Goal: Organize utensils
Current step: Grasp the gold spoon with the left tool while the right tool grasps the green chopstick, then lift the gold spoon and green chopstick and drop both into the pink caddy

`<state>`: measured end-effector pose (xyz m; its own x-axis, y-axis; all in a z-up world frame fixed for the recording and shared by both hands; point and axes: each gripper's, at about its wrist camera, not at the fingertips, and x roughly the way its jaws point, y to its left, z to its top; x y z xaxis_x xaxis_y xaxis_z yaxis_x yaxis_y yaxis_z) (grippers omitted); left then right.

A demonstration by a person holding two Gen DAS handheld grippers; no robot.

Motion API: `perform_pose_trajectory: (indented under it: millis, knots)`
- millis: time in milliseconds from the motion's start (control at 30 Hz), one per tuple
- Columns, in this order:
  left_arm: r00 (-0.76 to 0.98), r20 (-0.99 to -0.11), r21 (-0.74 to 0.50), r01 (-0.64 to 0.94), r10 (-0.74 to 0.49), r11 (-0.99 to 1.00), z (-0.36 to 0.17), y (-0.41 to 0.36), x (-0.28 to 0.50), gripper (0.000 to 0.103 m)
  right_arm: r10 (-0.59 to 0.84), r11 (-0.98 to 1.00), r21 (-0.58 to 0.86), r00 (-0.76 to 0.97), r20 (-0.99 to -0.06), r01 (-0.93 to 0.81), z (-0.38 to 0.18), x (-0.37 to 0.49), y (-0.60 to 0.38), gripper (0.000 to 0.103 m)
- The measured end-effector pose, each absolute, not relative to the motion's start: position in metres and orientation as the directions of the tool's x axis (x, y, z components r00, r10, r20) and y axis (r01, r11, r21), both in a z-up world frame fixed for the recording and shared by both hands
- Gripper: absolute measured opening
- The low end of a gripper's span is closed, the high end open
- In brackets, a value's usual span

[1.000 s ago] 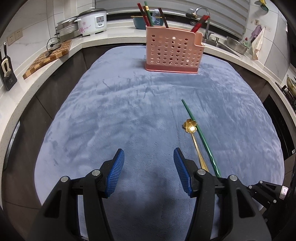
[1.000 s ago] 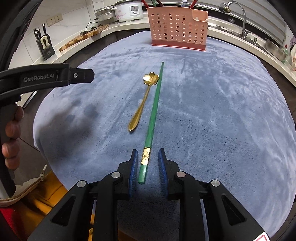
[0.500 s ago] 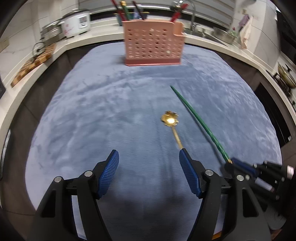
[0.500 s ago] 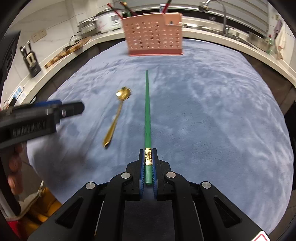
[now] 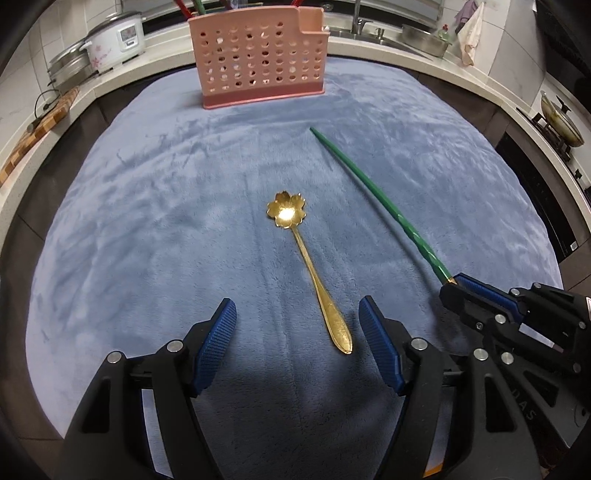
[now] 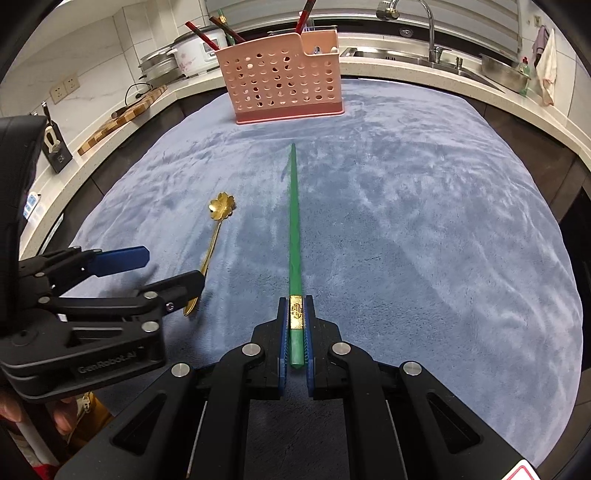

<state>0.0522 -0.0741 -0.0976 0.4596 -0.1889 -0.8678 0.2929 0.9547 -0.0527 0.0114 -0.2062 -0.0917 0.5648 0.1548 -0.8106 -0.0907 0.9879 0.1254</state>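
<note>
My right gripper (image 6: 295,314) is shut on the near end of a green chopstick (image 6: 294,221), which points toward the pink perforated utensil basket (image 6: 280,79). The chopstick (image 5: 373,188) and the right gripper (image 5: 461,286) also show in the left wrist view. A gold flower-bowl spoon (image 5: 310,266) lies on the blue cloth (image 5: 147,221). My left gripper (image 5: 299,325) is open, its jaws on either side of the spoon's handle end, not touching it. In the right wrist view the left gripper (image 6: 162,269) sits over the spoon (image 6: 214,236) handle.
The basket (image 5: 258,55) stands at the far edge of the cloth and holds several red and green chopsticks. A counter rings the table with a rice cooker (image 6: 188,51), cutting board (image 6: 122,118), sink and faucet (image 6: 428,33), and a knife block (image 6: 55,147).
My right gripper shut on the chopstick and lifted its near end. My left gripper moved right and forward, bringing the spoon's handle between its open jaws.
</note>
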Motion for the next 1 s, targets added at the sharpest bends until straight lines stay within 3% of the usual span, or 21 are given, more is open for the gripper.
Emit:
perform_pose_trajectory:
  millis: [233,467,600,767,800,1000]
  knots:
    - [0.416,-0.886,-0.103,0.257,-0.206,0.961,-0.110,-0.065,0.057,0.046,0.158,0.987,0.134,0.557,-0.815,-0.085,-0.095,0.012,-0.208,0.007]
    - [0.422,-0.878,-0.126,0.248,-0.224,0.961,-0.111,-0.054,0.055,0.017,0.163,0.987,0.141,0.553,-0.817,-0.082,-0.096,0.013,-0.208,0.007]
    - [0.425,-0.873,-0.136,0.257,-0.238,0.957,-0.107,-0.053,0.055,0.009,0.166,0.986,0.144,0.557,-0.813,-0.085,-0.094,0.013,-0.208,0.007]
    - [0.462,-0.853,-0.131,0.261,-0.243,0.956,-0.091,-0.050,0.053,0.006,0.169,0.985,0.149,0.582,-0.795,-0.081,-0.079,0.014,-0.211,0.007]
    - [0.468,-0.849,-0.131,0.263,-0.245,0.956,-0.087,-0.049,0.053,0.001,0.168,0.985,0.150,0.586,-0.793,-0.080,-0.076,0.015,-0.211,0.007]
    - [0.503,-0.824,-0.142,0.262,-0.260,0.955,-0.062,-0.042,0.058,0.001,0.175,0.983,0.165,0.634,-0.754,-0.074,-0.046,0.021,-0.215,0.007]
